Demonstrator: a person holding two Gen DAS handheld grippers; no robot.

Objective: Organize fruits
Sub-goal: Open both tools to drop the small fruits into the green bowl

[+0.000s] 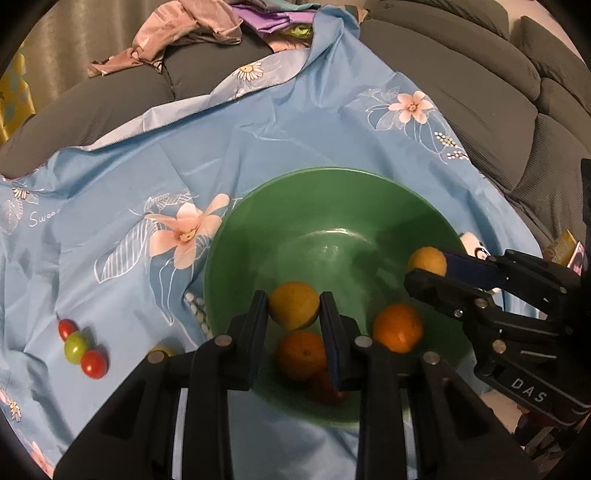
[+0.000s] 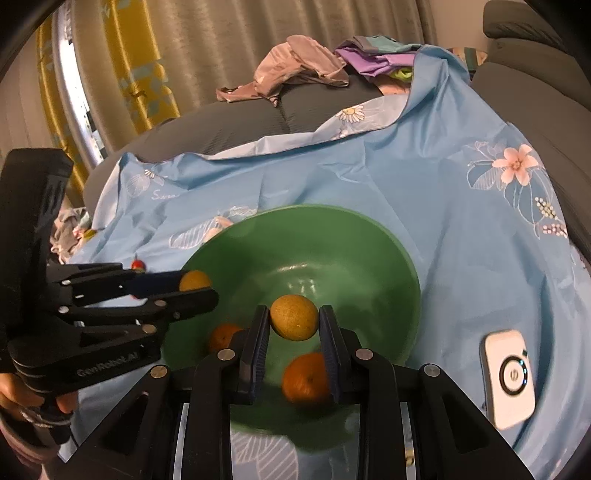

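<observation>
A green bowl point(image 1: 332, 184) sits on a blue flowered cloth, with two oranges point(image 1: 398, 326) point(image 1: 301, 354) lying in it. My left gripper point(image 1: 293, 300) is shut on a yellow-orange round fruit point(image 1: 293, 308) above the bowl's near side. My right gripper point(image 1: 428, 265) reaches in from the right, shut on a second yellow fruit point(image 1: 424, 258) over the bowl's right side. In the right wrist view that gripper point(image 2: 293, 311) clamps its yellow fruit point(image 2: 294, 321) over the bowl point(image 2: 314, 214). There the left gripper point(image 2: 197, 285) holds its own fruit point(image 2: 192, 280) at the bowl's left rim, with both oranges point(image 2: 306, 376) point(image 2: 223, 338) below.
Two red cherry tomatoes point(image 1: 94, 363) point(image 1: 67, 328) and a green one point(image 1: 75, 347) lie on the cloth point(image 1: 258, 140) left of the bowl, plus a yellowish one point(image 1: 164, 349) by the rim. A white device point(image 2: 508, 373) lies right of the bowl. Grey sofa cushions point(image 1: 480, 92) and crumpled clothes point(image 1: 177, 33) lie behind.
</observation>
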